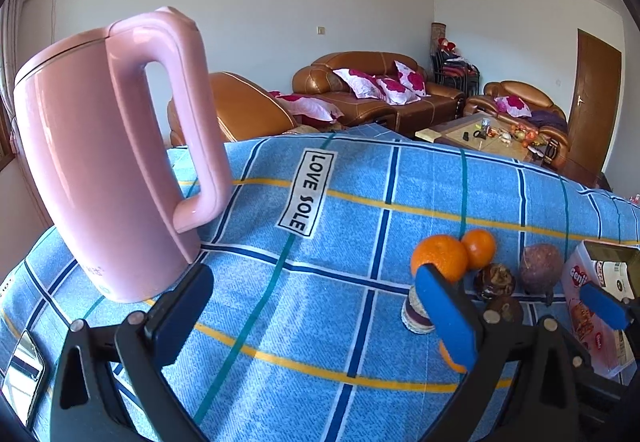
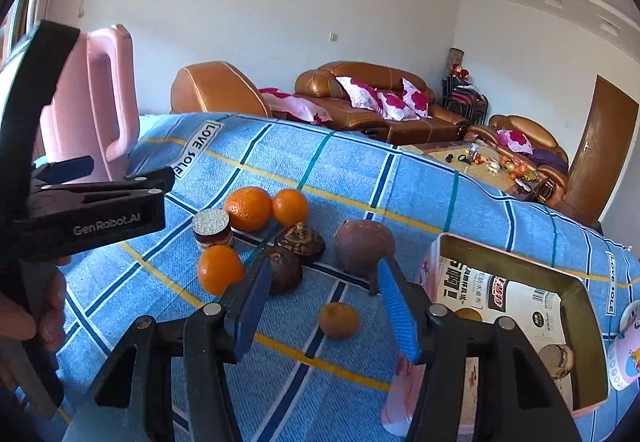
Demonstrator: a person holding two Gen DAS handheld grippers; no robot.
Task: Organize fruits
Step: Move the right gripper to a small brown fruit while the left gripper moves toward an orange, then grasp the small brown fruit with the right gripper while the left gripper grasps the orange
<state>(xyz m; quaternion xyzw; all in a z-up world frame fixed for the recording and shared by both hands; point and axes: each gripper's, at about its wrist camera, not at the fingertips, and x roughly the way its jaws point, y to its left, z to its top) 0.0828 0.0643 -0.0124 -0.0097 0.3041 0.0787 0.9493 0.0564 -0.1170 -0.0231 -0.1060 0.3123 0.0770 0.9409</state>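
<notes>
Blue-padded right gripper point(image 2: 324, 306): jaws apart, empty, over small brown fruit point(image 2: 339, 320)
Left gripper point(image 1: 316, 316): jaws wide, empty
Oranges point(image 2: 248, 209): on checked cloth point(image 2: 360, 178)

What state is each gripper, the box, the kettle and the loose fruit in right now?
Right gripper: open, nothing gripped, small brown fruit between its fingers on the cloth.
Left gripper: open, empty.
Pink box: open-topped, one round item inside.
Pink kettle: upright, lid shut.
Three oranges: loose on the cloth, outside the box.
Purple-brown fruit: on the cloth, outside the box.
</notes>
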